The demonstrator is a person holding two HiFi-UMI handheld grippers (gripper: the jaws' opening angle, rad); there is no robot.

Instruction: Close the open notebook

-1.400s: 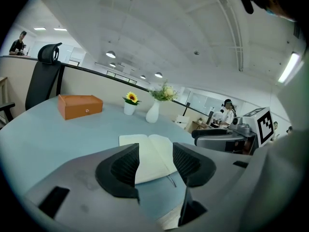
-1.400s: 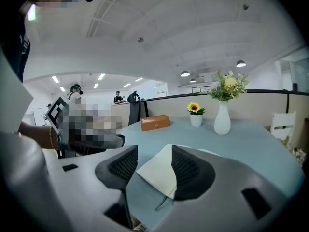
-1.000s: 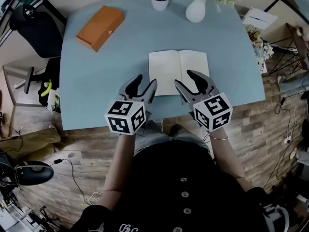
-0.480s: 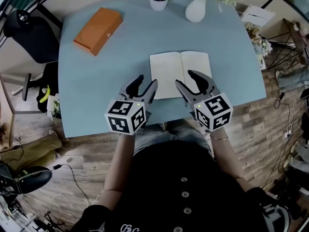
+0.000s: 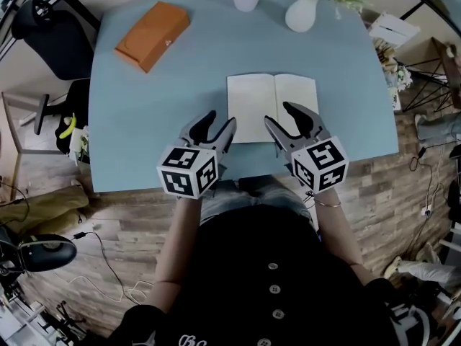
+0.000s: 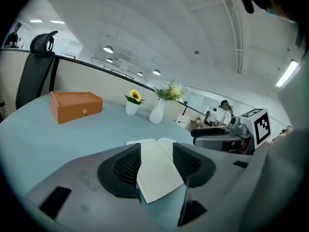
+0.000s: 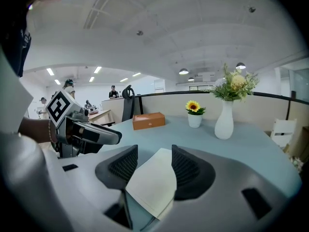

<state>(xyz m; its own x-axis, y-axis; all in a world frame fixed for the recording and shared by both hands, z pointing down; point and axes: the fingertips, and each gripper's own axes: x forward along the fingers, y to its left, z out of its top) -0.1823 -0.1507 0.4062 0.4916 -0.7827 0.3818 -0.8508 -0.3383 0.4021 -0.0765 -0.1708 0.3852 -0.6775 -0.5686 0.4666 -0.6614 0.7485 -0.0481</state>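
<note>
Hovering near open notebook (image 5: pixel 259 99): left gripper (image 5: pixel 220 119), right gripper (image 5: pixel 279 115); jaws apart

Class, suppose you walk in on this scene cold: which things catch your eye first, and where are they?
The open notebook lies white and flat in the middle of the pale blue table. The left gripper and right gripper are held at its near edge with jaws apart. An orange box sits at the far left corner.

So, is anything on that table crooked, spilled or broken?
Nothing stands out. The notebook lies open and flat, the flower pot and vase stand upright, and the orange box, though angled, looks intact.
</note>
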